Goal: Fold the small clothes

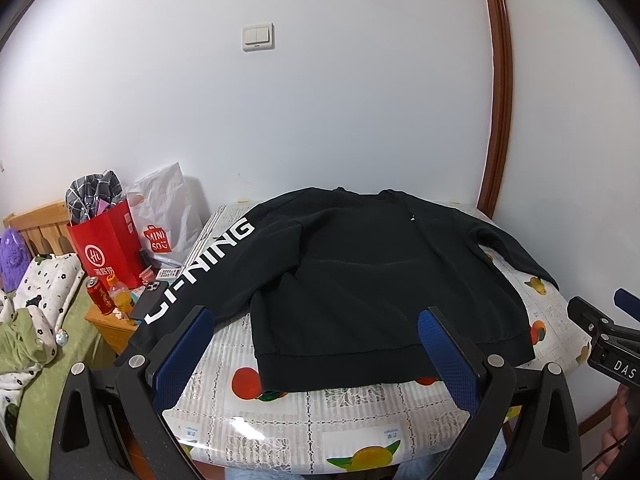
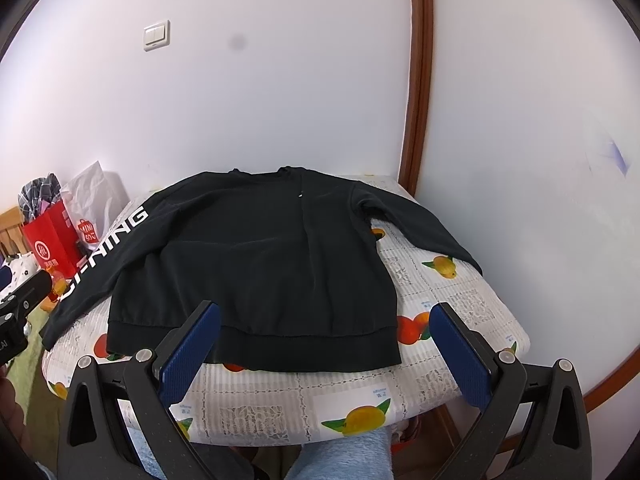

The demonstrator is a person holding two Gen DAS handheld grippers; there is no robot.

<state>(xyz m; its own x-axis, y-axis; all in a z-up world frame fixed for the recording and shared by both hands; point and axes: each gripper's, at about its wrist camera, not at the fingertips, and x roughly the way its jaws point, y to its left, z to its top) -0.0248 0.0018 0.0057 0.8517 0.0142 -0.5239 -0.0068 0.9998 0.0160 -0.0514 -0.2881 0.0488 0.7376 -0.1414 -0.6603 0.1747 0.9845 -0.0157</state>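
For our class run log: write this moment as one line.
stage: before first fold | black sweatshirt: flat on table | left gripper: open, empty | right gripper: open, empty

The black sweatshirt (image 2: 256, 264) lies flat on the table (image 2: 344, 396), and above it nothing stands between either gripper and the white wall behind, so the way in from the near edge is open. On the sweatshirt's right, bare fruit-print cloth leaves passing room up to the wall, which runs close along that edge. On its left, past the lettered sleeve hanging over the edge, a red paper bag (image 1: 106, 248), a white bag (image 1: 168, 208), a red can (image 1: 98, 295) and an orange bottle (image 1: 120, 294) crowd a low nightstand (image 1: 110, 326) beside the table.
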